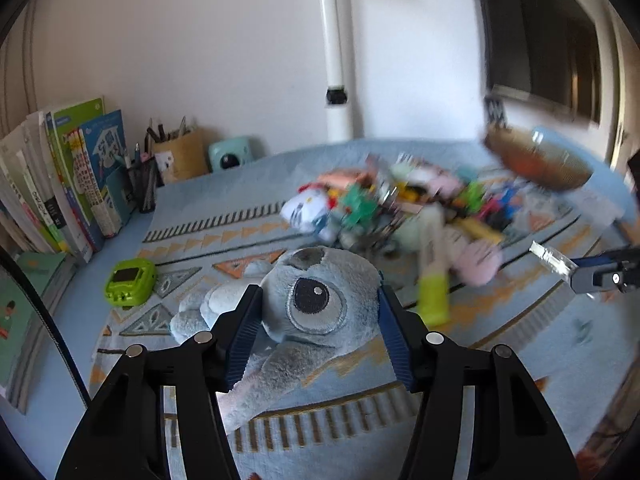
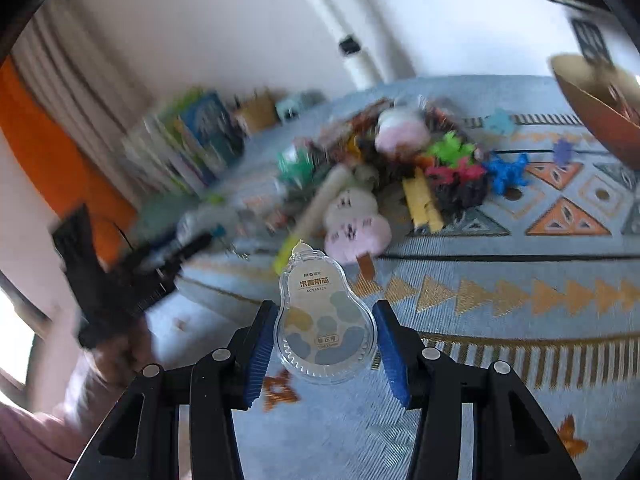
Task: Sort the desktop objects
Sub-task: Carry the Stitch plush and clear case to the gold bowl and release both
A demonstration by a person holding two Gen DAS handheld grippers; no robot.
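Patterned blue cloth (image 2: 500, 392); L gripper (image 1: 318, 322) clamping plush (image 1: 320, 300), R gripper (image 2: 325, 342) clamping correction tape (image 2: 324, 320), tip pointing away.

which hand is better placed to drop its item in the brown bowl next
Right, probably. Its gripper holds the clear correction tape, and the brown bowl sits on its right side. The left gripper grips the blue plush, with the toy pile between it and the bowl.

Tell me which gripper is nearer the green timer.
Left. The left gripper, clamping the blue plush, is beside the green timer; the right gripper is across the mat.
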